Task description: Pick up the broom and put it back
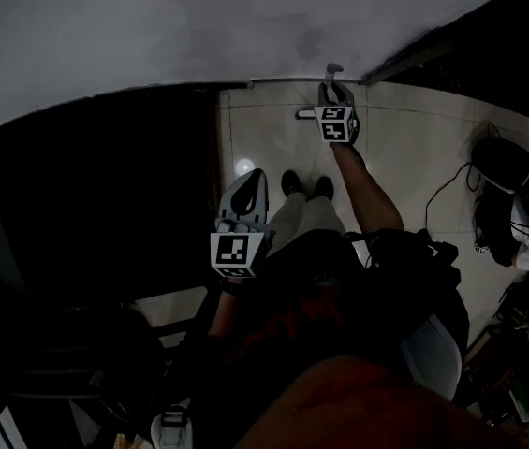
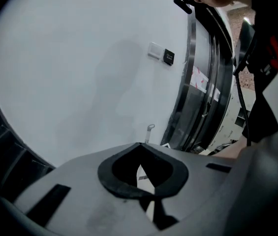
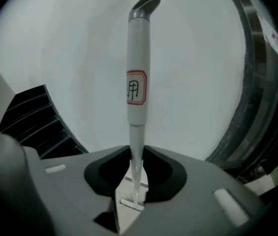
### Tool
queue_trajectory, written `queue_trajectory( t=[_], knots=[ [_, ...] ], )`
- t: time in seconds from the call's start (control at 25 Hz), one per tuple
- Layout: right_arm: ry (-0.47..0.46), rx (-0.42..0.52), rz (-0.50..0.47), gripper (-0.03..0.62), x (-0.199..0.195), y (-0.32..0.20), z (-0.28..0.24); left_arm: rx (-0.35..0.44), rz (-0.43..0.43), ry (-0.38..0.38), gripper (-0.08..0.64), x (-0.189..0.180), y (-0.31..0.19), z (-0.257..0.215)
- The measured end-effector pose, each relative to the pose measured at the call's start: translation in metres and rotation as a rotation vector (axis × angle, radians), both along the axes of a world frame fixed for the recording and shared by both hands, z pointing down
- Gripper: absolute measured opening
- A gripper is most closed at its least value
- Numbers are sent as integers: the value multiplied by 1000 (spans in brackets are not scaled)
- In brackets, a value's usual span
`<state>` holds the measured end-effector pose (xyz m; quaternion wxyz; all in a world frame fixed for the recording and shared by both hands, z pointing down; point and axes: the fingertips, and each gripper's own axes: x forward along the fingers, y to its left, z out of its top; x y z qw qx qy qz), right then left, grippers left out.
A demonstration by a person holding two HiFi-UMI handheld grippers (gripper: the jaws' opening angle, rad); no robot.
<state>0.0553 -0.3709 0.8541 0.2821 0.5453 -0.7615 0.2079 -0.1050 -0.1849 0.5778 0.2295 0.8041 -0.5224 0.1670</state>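
The broom's pale grey handle (image 3: 137, 82) stands upright against the white wall, with a red-bordered label and a hooked dark tip. My right gripper (image 3: 131, 183) is shut on its thin lower shaft. In the head view that gripper (image 1: 334, 92) reaches out ahead to the wall's foot, and the handle's top (image 1: 334, 68) pokes out above it. In the left gripper view the handle (image 2: 149, 132) shows small and far off. My left gripper (image 1: 248, 183) hangs near my legs, jaws together and nothing in them (image 2: 139, 149). The broom's head is hidden.
Dark stairs (image 1: 105, 204) fill the left side. A curved glass door with a metal frame (image 2: 198, 82) stands right of the broom, with a wall switch (image 2: 161, 54) beside it. Cables and bags (image 1: 517, 195) lie on the tiled floor at the right. The person's shoes (image 1: 306, 185) are close to the wall.
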Motion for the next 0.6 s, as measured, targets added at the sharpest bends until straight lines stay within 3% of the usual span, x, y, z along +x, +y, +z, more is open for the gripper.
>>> queue_trajectory(
  t=[0.12,0.24,0.44,0.6],
  knots=[
    [-11,19,11,83,3,21,-16,48,34,10,5,4,-2,-9],
    [-32,50,30,81,7,42,-37,73,2,12,5,1,1,-18],
    [-94,127,83,81,21,61,-108,132,-25,-18,5,-13,9,-32],
    [-125,219,57,81,27,77,-182,179,-32,-17,5,-9,17,-47]
  ],
)
